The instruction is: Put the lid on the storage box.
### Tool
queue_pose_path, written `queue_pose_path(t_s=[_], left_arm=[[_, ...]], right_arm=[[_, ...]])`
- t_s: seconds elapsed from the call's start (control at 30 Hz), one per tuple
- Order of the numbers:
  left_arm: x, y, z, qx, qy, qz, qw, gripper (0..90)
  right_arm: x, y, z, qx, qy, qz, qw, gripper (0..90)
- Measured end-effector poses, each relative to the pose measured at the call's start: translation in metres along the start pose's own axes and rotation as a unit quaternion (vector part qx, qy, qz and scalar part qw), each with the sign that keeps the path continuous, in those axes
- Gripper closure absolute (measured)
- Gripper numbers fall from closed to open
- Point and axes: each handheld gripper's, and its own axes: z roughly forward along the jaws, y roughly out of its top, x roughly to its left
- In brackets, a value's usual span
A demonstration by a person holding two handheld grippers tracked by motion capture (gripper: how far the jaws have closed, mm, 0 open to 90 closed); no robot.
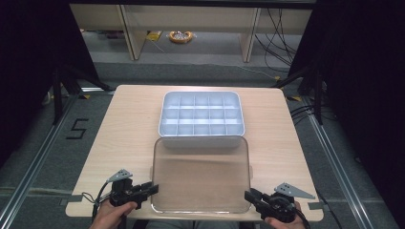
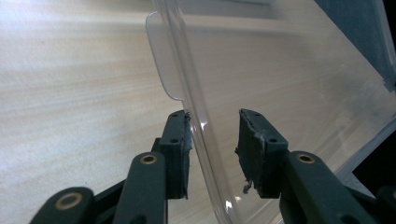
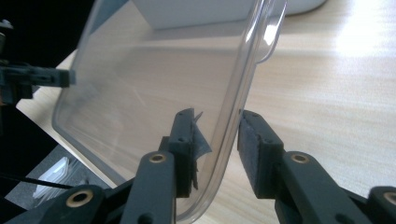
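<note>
A clear plastic lid (image 1: 200, 176) lies at the front of the wooden table (image 1: 129, 124), its far edge against a white compartment box (image 1: 200, 141). My left gripper (image 1: 154, 187) is at the lid's near left corner. In the left gripper view it (image 2: 215, 140) stands open, with the lid (image 2: 280, 70) rim running between the jaws and brushing the left pad (image 2: 180, 140). My right gripper (image 1: 248, 194) is at the near right corner. In the right gripper view it (image 3: 215, 135) is open astride the lid (image 3: 154, 79) rim. The left gripper (image 3: 42, 77) shows beyond the lid.
The box (image 3: 196, 11) has several empty compartments and stands in the middle of the table. Bare wood (image 2: 70, 84) lies on both sides of the lid. Dark curtains flank the table, and desk legs and cables lie on the floor beyond it.
</note>
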Motion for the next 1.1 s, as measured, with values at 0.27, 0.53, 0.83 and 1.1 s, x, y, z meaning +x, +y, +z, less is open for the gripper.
queue_pose_path(t_s=[0.27,0.53,0.83,1.1], left_arm=[[-0.006,0.006,-0.004,-0.011,0.015,0.031,0.9994,63.1],[-0.004,0.019,-0.002,-0.019,0.018,0.048,0.9985,62.3],[0.0,0.032,0.0,-0.022,0.021,0.049,0.9983,62.0],[0.005,0.053,0.002,-0.034,0.035,0.059,0.9971,62.6]], right_arm=[[0.001,0.005,0.001,0.006,-0.015,0.011,0.9998,68.2],[-0.003,0.016,0.008,-0.009,-0.01,0.004,0.9999,68.1],[-0.008,0.03,0.017,-0.024,-0.017,-0.015,0.9995,67.6],[-0.012,0.055,0.031,-0.029,-0.023,-0.023,0.9991,66.9]])
